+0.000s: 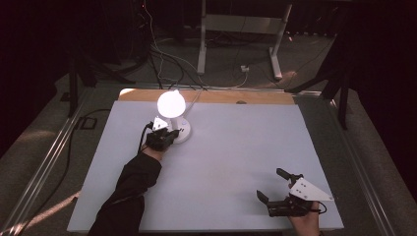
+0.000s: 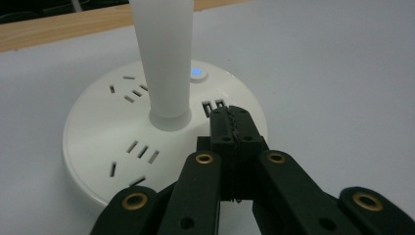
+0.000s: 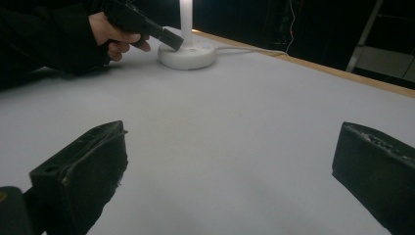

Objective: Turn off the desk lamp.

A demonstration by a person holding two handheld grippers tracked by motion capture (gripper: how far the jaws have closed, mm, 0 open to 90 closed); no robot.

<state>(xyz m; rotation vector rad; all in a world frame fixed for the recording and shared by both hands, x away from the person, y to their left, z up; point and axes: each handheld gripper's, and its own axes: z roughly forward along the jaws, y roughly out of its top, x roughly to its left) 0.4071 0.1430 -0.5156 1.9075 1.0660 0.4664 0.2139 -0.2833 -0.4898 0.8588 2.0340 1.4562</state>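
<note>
So the lamp [image 1: 173, 113] sits toward the back left of the table [image 1: 236, 147]: glowing round white bulb, smooth matte white stem, and a glossy round base [image 2: 103, 142] dotted with socket slots and a small blue-lit button [image 2: 196, 72]. The left tongs [image 1: 169, 133] are clenched with nothing in them, their toothed black tips right over the base's edge; can't tell if they actually touch. The right tongs [image 1: 272, 185] hang wide open near the front right corner. The table's a plain pale sheet with a wooden strip along the back edge. The room's dark, with cables on the floor.
</note>
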